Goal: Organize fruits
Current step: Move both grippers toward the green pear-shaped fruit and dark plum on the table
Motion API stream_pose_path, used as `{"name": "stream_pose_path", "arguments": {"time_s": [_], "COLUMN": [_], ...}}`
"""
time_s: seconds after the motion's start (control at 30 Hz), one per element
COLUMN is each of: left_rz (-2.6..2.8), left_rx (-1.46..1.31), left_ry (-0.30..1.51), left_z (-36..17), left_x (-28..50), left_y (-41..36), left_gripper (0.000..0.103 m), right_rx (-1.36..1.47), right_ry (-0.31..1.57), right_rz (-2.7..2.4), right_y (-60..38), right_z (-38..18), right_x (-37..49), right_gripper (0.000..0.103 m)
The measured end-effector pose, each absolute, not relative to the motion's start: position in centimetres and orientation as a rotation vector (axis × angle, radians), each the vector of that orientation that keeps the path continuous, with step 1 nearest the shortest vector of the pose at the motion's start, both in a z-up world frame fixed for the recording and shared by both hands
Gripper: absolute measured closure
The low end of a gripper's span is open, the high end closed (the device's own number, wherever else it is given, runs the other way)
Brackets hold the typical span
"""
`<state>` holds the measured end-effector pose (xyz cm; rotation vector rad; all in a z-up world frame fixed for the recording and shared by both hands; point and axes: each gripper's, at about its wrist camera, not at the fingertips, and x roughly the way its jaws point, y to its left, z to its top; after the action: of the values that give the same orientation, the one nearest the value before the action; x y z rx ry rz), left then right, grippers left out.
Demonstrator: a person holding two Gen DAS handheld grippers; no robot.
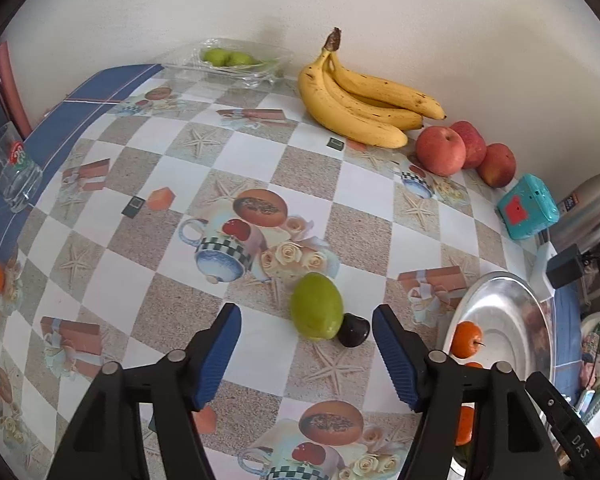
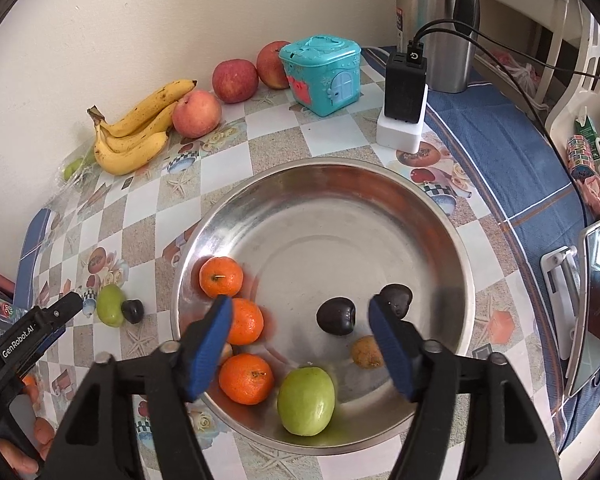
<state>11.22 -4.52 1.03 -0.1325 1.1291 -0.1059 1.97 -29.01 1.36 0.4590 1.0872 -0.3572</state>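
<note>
the left gripper [image 1: 306,330] is spread wide with nothing pinched; a green fruit [image 1: 317,306] and a dark plum [image 1: 353,330] lie touching on the tablecloth [image 1: 112,264] between its fingers. the right gripper [image 2: 300,320] is likewise spread and empty above the metal bowl [image 2: 440,216], which holds three oranges [image 2: 221,277], two dark plums [image 2: 335,316], a green fruit and a small brown fruit [image 2: 366,352].

Bowl [image 2: 452,216] centre and twelve o'clock half unobstructed. Oranges [image 2: 242,322] crowd nine o'clock; plums [image 2: 335,316] at four. Bananas [image 1: 360,96] and apples [image 1: 440,150] line the wall.
</note>
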Motion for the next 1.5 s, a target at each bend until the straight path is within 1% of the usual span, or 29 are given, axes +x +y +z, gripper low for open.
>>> {"name": "stream_pose_path", "arguments": {"time_s": [0.03, 0.1, 0.13, 0.17, 0.2, 0.23, 0.27, 0.63, 0.8, 1.17, 1.5], "left_rz": [-0.095, -0.071, -0.060, -0.051, -0.044, -0.041, -0.038, -0.035, -0.039, -0.062, -0.001], "left_rx": [-0.133, -0.126, -0.122, -0.118, -0.117, -0.119, -0.120, -0.111, -0.123, -0.143, -0.158], "left_ry": [1.127, 1.112, 1.107, 1.103, 1.099, 1.099, 1.099, 1.098, 1.094, 1.105, 1.064], "left_z": [1.0, 1.0, 1.0, 1.1, 1.1, 1.1, 1.1, 1.3, 1.6, 1.8, 2.4], "left_x": [11.2, 11.1, 11.0, 11.0, 11.0, 10.9, 10.9, 10.1, 10.1, 10.7, 11.8], "left_y": [-4.4, -4.1, -4.0, -3.9, -3.8, -3.7, -3.6, -3.6, -3.4, -2.3, 1.6], "left_gripper": [0.019, 0.003, 0.001, 0.000, 0.000, 0.000, 0.000, 0.000, 0.000, 0.000, 0.000], "right_rx": [0.458, 0.455, 0.454, 0.452, 0.452, 0.455, 0.459, 0.492, 0.501, 0.421, 0.354], "right_ry": [1.086, 1.082, 1.081, 1.080, 1.081, 1.082, 1.084, 1.091, 1.060, 1.083, 1.116], "right_rz": [-0.355, -0.352, -0.352, -0.353, -0.355, -0.358, -0.358, -0.333, -0.321, -0.347, -0.335], "right_y": [-29.0, -29.0, -29.0, -28.9, -29.0, -29.0, -29.0, -28.7, -28.4, -27.2, -24.8], "right_z": [1.3, 1.2, 1.2, 1.1, 1.1, 1.0, 0.9, 0.8, 1.4, 1.4, 0.6], "right_x": [2.0, 2.0, 2.1, 2.1, 2.1, 2.1, 2.0, 2.1, 2.1, 2.5, 3.8], "right_gripper": [0.025, 0.023, 0.023, 0.020, 0.012, 0.009, 0.009, 0.009, 0.009, 0.009, 0.009]}}
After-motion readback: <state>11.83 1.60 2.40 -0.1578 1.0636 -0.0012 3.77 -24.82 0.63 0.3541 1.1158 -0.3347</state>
